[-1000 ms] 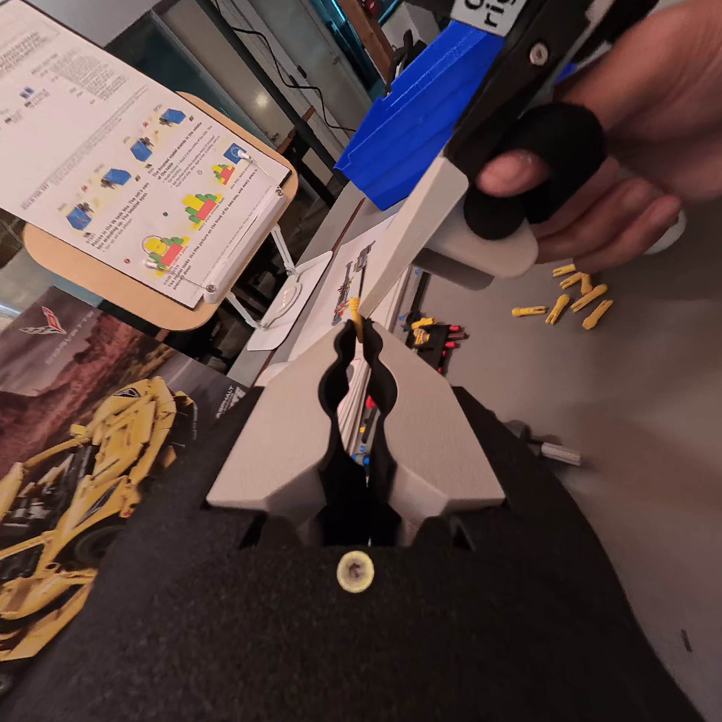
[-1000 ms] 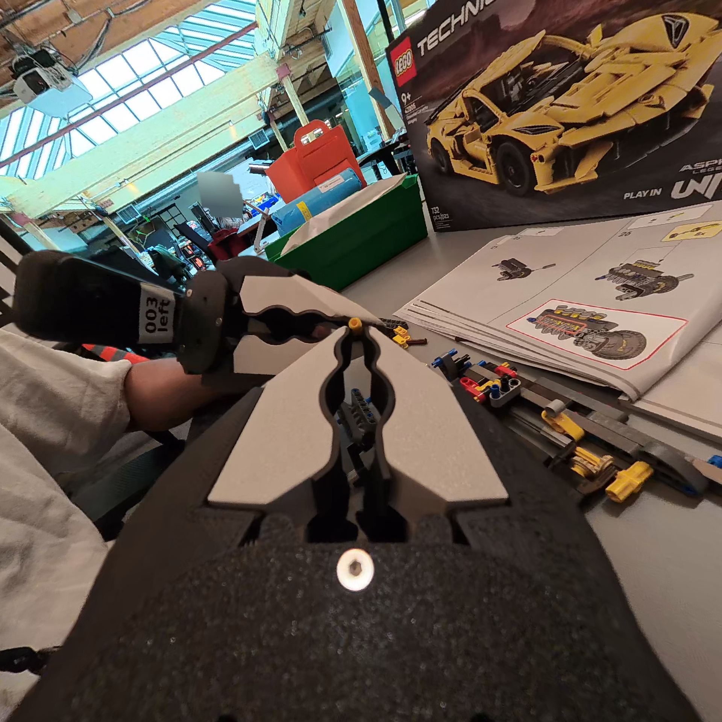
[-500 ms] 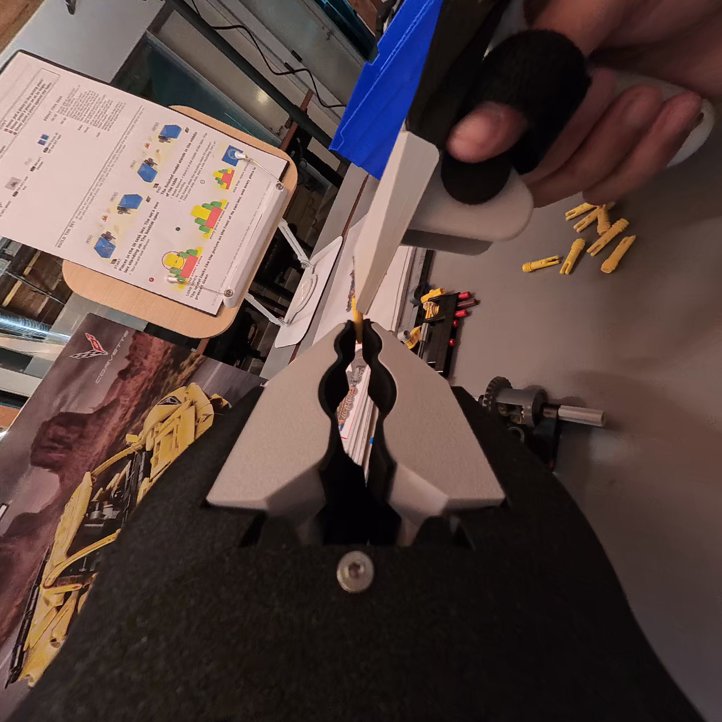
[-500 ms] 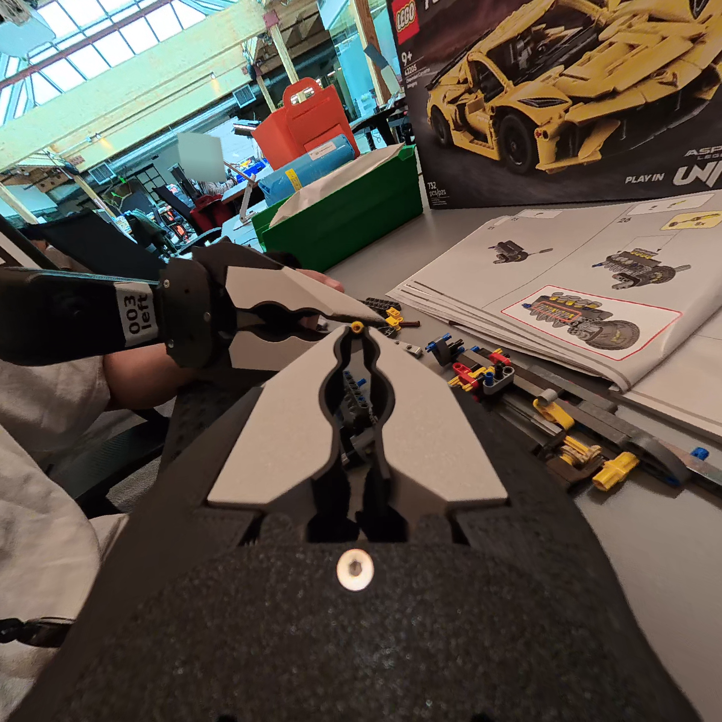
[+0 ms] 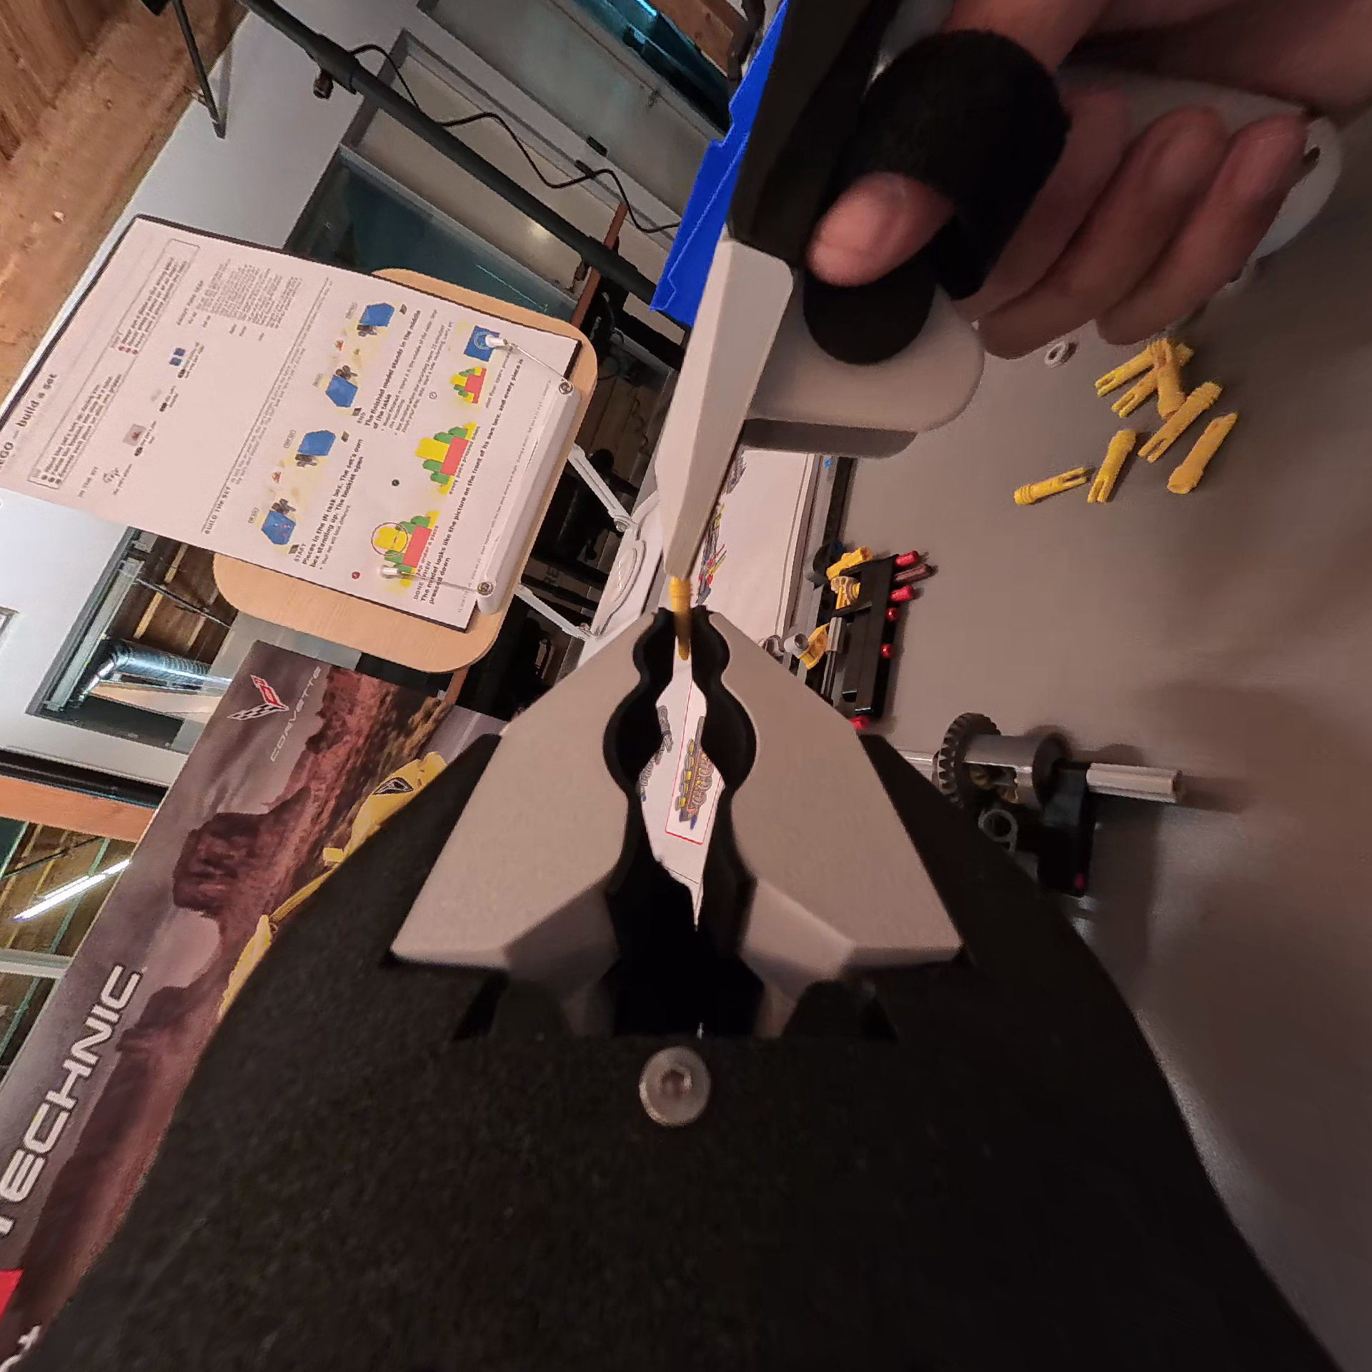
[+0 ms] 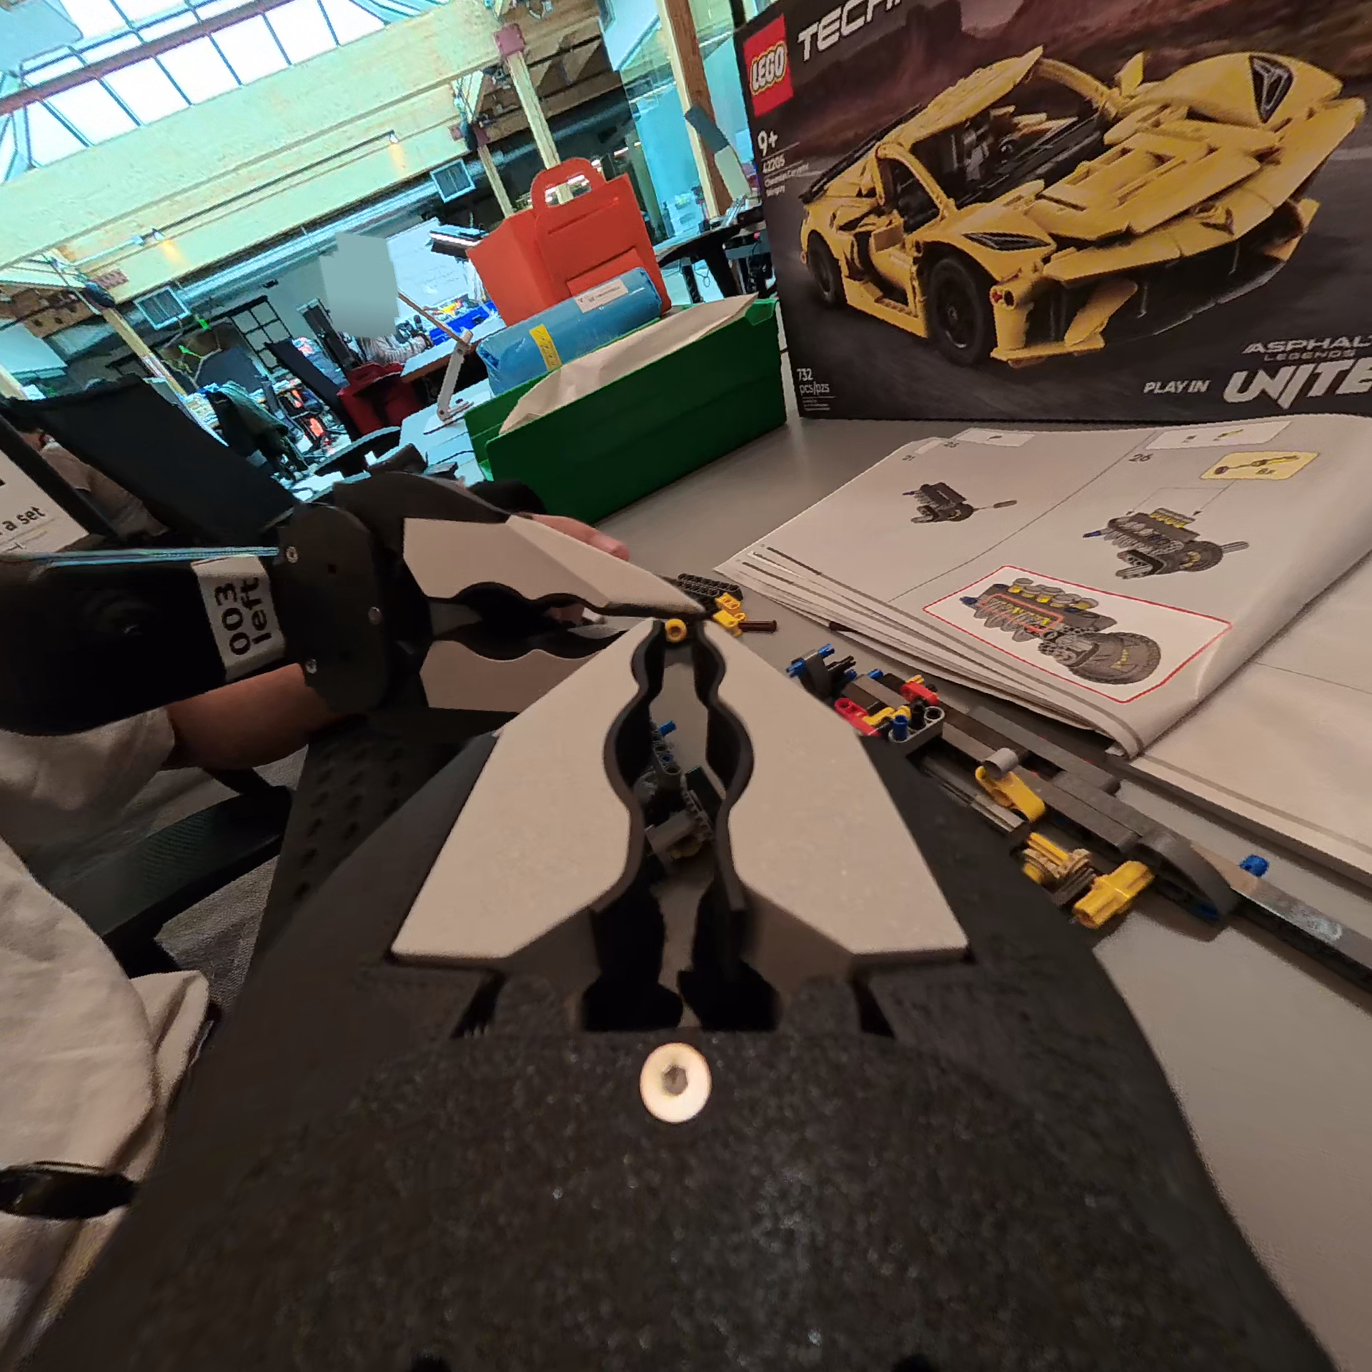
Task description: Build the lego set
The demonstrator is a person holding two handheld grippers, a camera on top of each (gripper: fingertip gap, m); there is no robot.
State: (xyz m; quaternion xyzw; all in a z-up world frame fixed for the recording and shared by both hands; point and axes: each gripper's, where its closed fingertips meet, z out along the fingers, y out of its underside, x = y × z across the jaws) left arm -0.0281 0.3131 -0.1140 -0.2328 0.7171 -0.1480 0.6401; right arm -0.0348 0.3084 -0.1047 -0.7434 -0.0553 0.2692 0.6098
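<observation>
A small yellow pin (image 5: 679, 622) sits between the tips of my left gripper (image 5: 681, 631), which is shut on it. My right gripper comes down from above in the left wrist view, and its fingertips (image 5: 687, 520) meet the pin's upper end. In the right wrist view the pin (image 6: 674, 629) shows end-on between the tips of my right gripper (image 6: 675, 631), which is shut on it. The left gripper's fingers (image 6: 564, 564) reach in from the left, tips together at the pin. Both grippers are above the grey table.
Loose yellow pins (image 5: 1158, 430) lie on the table. A grey gear-and-axle assembly (image 5: 1017, 787) and a black beam with red pins (image 5: 869, 638) lie nearby. An open instruction booklet (image 6: 1076, 594), the set's box (image 6: 1039, 223), a green bin (image 6: 631, 430) and a long beam assembly (image 6: 1039, 802) are around. Less than 4 cm separates the two grippers' tips.
Both grippers stay tip to tip on the yellow pin. The left wrist view has tilted, and the gear-and-axle assembly has come into it. The right gripper's hand sits higher in that view.
</observation>
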